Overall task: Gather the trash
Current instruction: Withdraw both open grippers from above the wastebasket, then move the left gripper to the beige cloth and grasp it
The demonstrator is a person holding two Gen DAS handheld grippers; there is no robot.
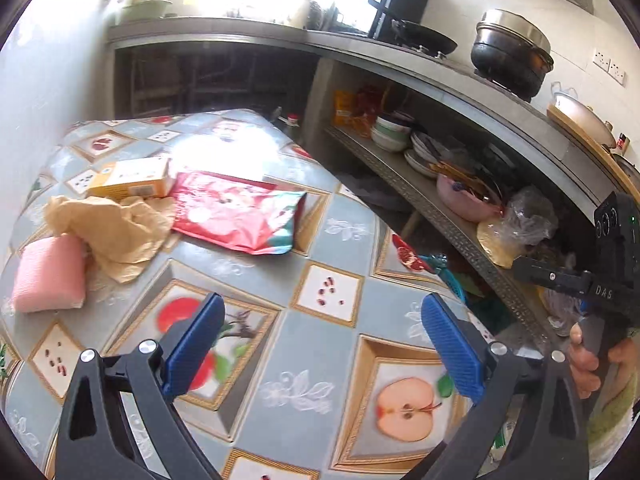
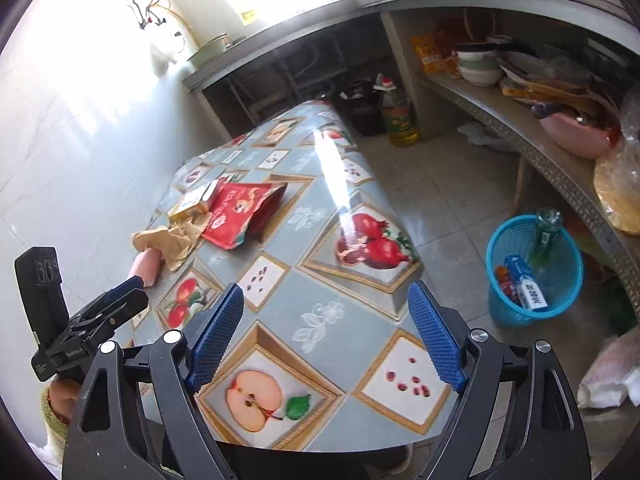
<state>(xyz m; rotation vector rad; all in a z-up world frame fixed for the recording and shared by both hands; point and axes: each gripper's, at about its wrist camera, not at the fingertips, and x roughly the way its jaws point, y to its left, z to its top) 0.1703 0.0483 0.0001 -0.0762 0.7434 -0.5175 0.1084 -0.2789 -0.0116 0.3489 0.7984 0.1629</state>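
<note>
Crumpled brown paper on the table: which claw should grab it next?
Probably the left claw: open and empty, it faces the crumpled brown paper. The right claw, also open, sits nearer the blue bin.

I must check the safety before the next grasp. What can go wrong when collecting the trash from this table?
1. The crumpled brown paper overlaps the yellow box and the pink sponge, so grasping it may drag them.
2. The green bottle stands tall in the blue basket; dropped trash could bounce out.

Your left gripper (image 1: 322,344) tilts downward, jaws spread wide and empty. Your right gripper (image 2: 326,332) does the same, each gripped by a hand (image 1: 592,360).
</note>
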